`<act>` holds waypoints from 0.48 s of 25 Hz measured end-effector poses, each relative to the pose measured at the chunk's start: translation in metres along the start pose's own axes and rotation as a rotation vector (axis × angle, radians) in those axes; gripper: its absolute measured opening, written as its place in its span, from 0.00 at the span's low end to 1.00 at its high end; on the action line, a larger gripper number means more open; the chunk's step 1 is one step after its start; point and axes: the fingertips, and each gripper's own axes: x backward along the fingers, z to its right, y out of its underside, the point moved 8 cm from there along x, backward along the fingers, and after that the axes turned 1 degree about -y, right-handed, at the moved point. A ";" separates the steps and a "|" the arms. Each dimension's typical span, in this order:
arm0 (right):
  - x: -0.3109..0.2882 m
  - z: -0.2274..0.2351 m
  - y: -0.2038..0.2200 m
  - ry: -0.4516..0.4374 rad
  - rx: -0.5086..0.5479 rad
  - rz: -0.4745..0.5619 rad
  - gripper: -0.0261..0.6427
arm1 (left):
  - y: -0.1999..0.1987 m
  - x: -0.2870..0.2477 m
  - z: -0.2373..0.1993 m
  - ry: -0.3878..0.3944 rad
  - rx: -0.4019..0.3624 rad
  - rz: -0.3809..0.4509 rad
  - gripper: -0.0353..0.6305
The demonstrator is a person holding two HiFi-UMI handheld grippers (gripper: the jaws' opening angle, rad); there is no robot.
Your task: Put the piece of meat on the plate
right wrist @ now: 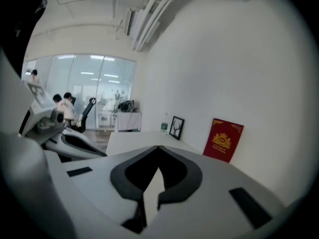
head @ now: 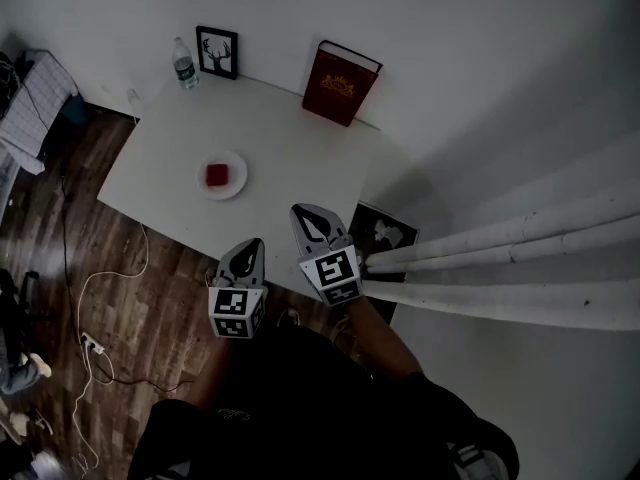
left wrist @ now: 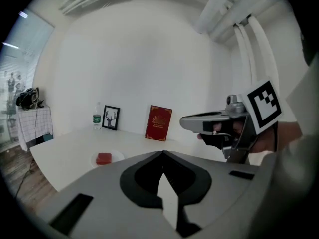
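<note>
Both my grippers clenched, empty: left gripper (head: 243, 258), right gripper (head: 318, 226). Red, blocky piece of meat (head: 217, 175) sits on round white plate (head: 237, 180), mid smooth white table (head: 300, 168).

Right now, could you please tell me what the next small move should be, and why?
Probably just set both grippers down: the piece of meat lies on the plate, and the left gripper and right gripper are shut with nothing between their jaws, so the task looks done.
</note>
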 end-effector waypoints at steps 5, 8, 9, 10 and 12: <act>0.054 0.006 -0.020 0.098 -0.093 0.142 0.07 | -0.028 0.009 0.035 -0.025 -0.017 0.097 0.06; 0.080 -0.005 -0.019 0.158 -0.130 0.180 0.07 | -0.042 0.020 0.050 -0.006 -0.061 0.129 0.06; 0.088 -0.009 -0.020 0.168 -0.141 0.192 0.07 | -0.044 0.023 0.054 0.005 -0.074 0.136 0.06; 0.095 -0.013 -0.020 0.173 -0.144 0.205 0.07 | -0.046 0.026 0.059 0.017 -0.085 0.142 0.06; 0.107 -0.021 -0.023 0.166 -0.158 0.226 0.07 | -0.047 0.028 0.068 0.042 -0.104 0.144 0.06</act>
